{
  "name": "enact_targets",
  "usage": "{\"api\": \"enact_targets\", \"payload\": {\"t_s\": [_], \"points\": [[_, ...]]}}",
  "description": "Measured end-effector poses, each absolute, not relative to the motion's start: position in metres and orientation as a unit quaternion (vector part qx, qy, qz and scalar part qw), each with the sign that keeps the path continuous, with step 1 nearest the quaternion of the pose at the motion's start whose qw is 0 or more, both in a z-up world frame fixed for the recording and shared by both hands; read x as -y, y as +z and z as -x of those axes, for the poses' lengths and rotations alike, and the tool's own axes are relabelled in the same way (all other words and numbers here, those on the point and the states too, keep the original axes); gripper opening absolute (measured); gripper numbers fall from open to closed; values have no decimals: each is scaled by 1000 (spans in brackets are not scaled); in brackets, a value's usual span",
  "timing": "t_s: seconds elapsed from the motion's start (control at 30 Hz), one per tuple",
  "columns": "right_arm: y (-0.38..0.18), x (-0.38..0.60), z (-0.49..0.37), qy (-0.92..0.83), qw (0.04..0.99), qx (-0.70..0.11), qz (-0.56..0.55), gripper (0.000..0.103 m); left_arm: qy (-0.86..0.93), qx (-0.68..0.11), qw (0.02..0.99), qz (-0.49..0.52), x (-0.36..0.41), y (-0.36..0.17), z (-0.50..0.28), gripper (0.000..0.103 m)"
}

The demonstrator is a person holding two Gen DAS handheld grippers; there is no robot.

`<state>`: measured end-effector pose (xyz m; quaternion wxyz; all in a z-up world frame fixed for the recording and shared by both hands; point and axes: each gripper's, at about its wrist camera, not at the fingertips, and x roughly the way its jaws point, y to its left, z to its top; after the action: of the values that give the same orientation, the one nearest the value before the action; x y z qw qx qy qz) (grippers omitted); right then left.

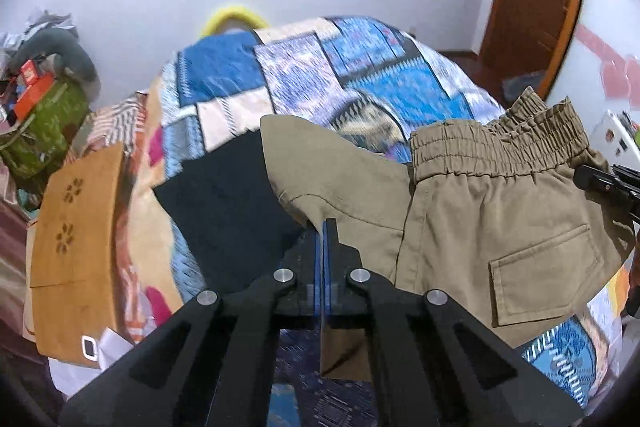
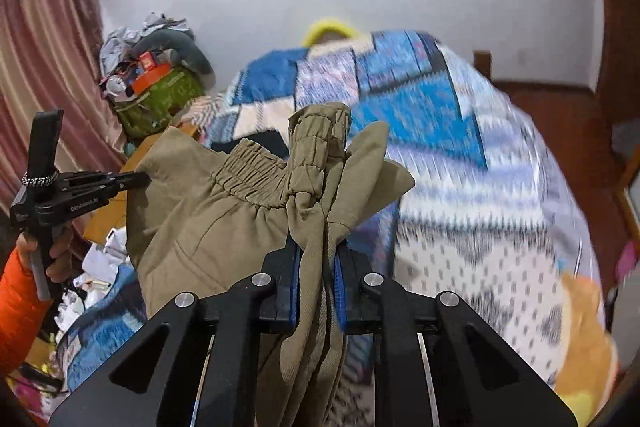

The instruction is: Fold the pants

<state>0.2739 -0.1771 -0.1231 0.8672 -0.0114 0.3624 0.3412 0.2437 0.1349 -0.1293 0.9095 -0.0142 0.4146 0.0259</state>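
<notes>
Pants (image 1: pixel 480 211) of khaki cloth hung in the air above the bed (image 1: pixel 360 75), stretched between the two grippers rather than lying on the patchwork bedspread (image 2: pixel 460 131). The left gripper (image 1: pixel 325 227) had its blue-padded fingers (image 1: pixel 330 247) clenched on a thin fold of the fabric, with the elastic waistband (image 1: pixel 496 151) and a back pocket (image 1: pixel 548 271) showing to its right. The right gripper (image 2: pixel 316 247) grasped a thick bunch of the waistband end, cloth spilling down between its fingers (image 2: pixel 294 275). A dark folded garment (image 1: pixel 228 203) lay on the bed near its left edge, beside an orange-brown cloth (image 1: pixel 76 247).
</notes>
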Motion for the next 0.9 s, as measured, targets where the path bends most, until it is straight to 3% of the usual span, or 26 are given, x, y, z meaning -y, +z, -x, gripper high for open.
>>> {"api": "enact_targets", "payload": {"t_s": [0.4, 0.67, 0.9], "points": [[-103, 80, -337, 394, 862, -314, 47, 12, 117, -375, 920, 24, -219, -108, -273, 1], [-132, 10, -372, 418, 846, -325, 58, 12, 172, -411, 894, 52, -284, -150, -313, 1], [-185, -37, -407, 415, 823, -377, 92, 12, 183, -460, 867, 59, -314, -223, -340, 1]]}}
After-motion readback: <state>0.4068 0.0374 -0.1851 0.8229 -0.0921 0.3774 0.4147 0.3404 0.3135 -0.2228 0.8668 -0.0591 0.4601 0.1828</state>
